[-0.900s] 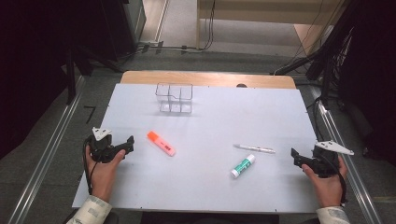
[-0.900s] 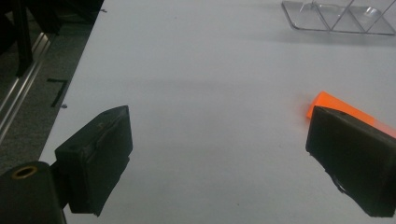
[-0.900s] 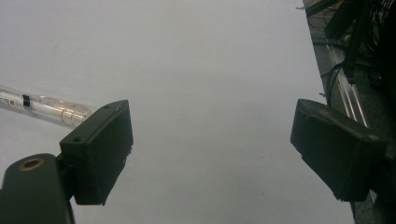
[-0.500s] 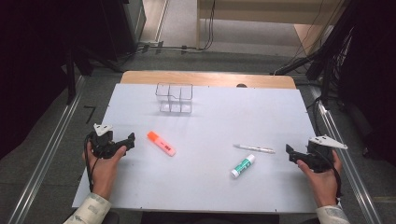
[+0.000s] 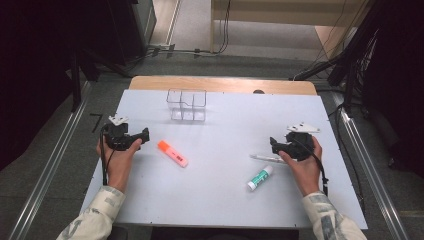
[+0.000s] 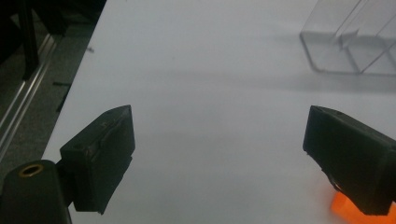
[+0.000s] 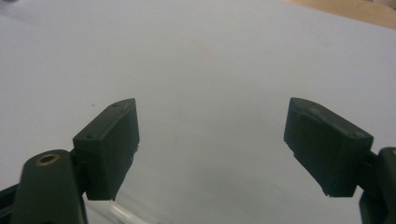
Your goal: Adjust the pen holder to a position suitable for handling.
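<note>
White table (image 5: 220, 200) with dark floor all around — that is where the work goes on. The right gripper (image 5: 274, 143) hovers just above one end of the clear pen (image 5: 267, 158), jaws wide apart, nothing in them. The left gripper (image 5: 145, 135) is wide too and empty, near the orange marker (image 5: 172, 153). A green-and-white glue stick (image 5: 260, 178) lies close to the pen — a clear box (image 5: 186, 105) stands farther back.

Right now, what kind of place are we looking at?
Likely a lab data-collection station: a white table bearing a few staged items, a clear organizer and an orange highlighter, with cables on the floor behind and metal rails alongside.
</note>
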`<state>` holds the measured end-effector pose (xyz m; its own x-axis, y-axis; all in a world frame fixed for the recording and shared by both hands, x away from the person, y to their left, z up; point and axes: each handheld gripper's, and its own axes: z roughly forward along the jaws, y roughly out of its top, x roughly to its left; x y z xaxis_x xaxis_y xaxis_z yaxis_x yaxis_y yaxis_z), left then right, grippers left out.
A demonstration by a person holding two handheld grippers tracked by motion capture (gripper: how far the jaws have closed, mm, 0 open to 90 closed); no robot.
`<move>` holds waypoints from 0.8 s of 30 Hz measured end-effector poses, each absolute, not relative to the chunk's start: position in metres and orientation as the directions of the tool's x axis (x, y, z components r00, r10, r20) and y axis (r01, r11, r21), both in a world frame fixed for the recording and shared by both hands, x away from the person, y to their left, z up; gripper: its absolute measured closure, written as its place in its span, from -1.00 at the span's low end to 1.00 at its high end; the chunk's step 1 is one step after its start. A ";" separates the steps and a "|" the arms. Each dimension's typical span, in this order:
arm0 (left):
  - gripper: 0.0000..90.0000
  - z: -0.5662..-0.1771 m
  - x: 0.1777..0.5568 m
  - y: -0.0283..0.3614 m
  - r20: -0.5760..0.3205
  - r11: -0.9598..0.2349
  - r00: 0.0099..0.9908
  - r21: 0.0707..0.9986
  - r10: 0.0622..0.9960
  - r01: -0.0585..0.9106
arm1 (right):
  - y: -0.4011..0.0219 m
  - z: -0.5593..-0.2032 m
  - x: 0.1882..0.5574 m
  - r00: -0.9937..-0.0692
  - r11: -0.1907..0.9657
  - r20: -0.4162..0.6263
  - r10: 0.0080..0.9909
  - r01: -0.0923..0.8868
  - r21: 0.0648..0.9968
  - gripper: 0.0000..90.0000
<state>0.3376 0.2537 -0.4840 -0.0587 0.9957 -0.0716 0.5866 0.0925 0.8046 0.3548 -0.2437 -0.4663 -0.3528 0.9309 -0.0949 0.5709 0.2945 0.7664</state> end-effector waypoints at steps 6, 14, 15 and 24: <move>-0.75 -0.477 0.353 0.247 -0.049 0.063 -0.039 0.815 0.998 0.577 | -0.212 -0.465 0.374 -0.366 0.295 -0.087 0.926 0.563 0.772 -0.58; -0.71 -0.479 0.385 0.239 -0.034 0.054 -0.044 0.808 0.998 0.587 | -0.162 -0.465 0.396 -0.409 0.328 -0.096 0.907 0.547 0.770 -0.53; -0.68 -0.479 0.385 0.239 -0.034 0.054 -0.044 0.808 0.998 0.587 | -0.162 -0.465 0.396 -0.409 0.328 -0.096 0.907 0.547 0.770 -0.53; -0.14 -0.478 0.419 0.225 -0.004 0.028 -0.045 0.824 0.999 0.566 | -0.107 -0.469 0.427 -0.427 0.312 -0.056 0.902 0.558 0.769 -0.17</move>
<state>0.4191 0.2246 -0.4784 -0.0449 0.9990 -0.0037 0.5664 0.0285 0.8236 0.4273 -0.1067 -0.4689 -0.4272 0.9024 -0.0562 0.5581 0.3121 0.7688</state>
